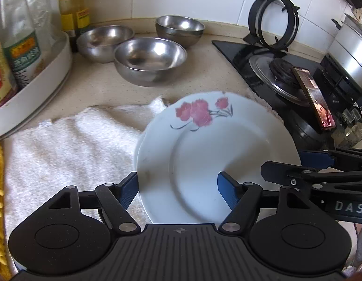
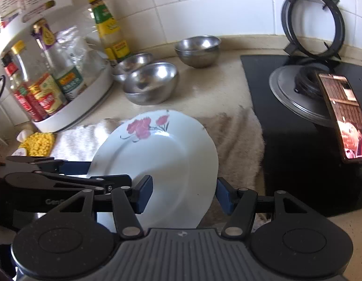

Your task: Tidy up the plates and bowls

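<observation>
A white floral-rimmed plate [image 1: 218, 154] is held tilted over a white terry towel [image 1: 71, 145] spread on the beige stone counter [image 1: 204, 70]. Behind the towel, three stainless steel bowls [image 1: 150, 61] are clustered near the tiled wall. A white bottle rack [image 2: 73, 114] is set to their left, a black gas hob [image 2: 305, 154] to their right.

A white plate [image 1: 227, 154] bears red flowers, the bowls [image 1: 150, 59] are silvery steel, the towel [image 1: 71, 145] seemingly white.

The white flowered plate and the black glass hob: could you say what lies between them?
A beige fluffy towel covers that stretch, shown in the right wrist view.
</observation>
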`<state>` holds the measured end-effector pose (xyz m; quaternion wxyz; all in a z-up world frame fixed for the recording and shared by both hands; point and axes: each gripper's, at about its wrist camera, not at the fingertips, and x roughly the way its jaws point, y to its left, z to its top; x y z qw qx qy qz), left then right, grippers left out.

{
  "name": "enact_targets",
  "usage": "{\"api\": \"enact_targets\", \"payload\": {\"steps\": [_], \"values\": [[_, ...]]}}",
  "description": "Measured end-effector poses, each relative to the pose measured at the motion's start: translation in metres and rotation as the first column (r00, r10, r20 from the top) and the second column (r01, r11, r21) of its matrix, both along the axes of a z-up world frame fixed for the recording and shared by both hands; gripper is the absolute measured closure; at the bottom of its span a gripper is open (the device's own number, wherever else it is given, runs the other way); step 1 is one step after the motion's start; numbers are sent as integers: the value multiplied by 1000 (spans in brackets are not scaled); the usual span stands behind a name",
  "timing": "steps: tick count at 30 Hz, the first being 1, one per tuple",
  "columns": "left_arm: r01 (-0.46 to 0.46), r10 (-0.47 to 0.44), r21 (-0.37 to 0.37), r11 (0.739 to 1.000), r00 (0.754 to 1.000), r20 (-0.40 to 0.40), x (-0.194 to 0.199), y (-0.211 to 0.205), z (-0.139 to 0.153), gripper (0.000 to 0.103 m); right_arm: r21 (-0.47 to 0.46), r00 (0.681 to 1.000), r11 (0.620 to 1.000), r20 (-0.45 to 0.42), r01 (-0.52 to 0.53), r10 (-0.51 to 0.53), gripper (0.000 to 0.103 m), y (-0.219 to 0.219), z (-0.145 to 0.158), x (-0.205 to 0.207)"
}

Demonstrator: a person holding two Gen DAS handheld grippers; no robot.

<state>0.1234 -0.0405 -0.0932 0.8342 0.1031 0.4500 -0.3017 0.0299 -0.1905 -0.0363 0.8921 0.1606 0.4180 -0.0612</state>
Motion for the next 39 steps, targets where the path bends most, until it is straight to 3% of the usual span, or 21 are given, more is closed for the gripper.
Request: {"api": "enact_targets", "payload": {"steps": [9,23,31,39], "values": [[-54,54,-34,998,999,2,-1,4,5,26,-74,997,996,69,45,-40,27,-18,8,1],[-186,187,-31,982,982,3,-23,29,11,24,-24,997,1000,76,-19,21,27,-32,9,-7],[-217,217,-24,976,976,3,-39,34,13,22,-11,987,991,91,-131,131,26,-13,18,1],[-347,347,-8,938,936,65,-42,91,33,20,15,940,945,103,-328,325,25,57,24,35]]}}
